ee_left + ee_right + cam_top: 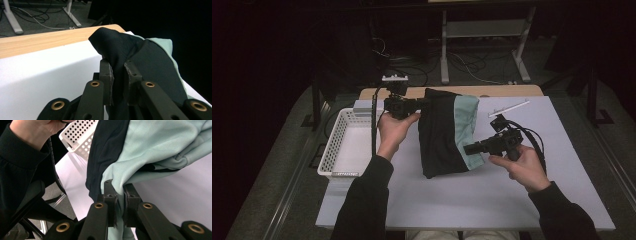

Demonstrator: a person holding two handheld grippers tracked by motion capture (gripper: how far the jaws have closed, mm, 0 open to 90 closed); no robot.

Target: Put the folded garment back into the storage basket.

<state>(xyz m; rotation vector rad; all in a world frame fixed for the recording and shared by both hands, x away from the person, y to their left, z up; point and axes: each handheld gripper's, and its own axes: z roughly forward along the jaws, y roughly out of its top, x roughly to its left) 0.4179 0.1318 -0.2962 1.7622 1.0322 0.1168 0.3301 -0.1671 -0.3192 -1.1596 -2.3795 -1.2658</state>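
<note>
Right gripper (119, 192), nearest the person: jaws clenched on the pale green edge of the garment (446, 131). Left gripper (119, 72), farther out: jaws clenched on a black fold of the same garment, which hangs between both above the white table (492, 190). Judged step: lifting and spreading for a fold; next move calls for even tension. A white basket (337, 145) sits beyond the left gripper. No legible writing.

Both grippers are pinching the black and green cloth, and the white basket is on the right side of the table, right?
Not quite. The white basket sits at the table's left side, as the high view shows. The left gripper and right gripper do both pinch the black and green cloth.
</note>
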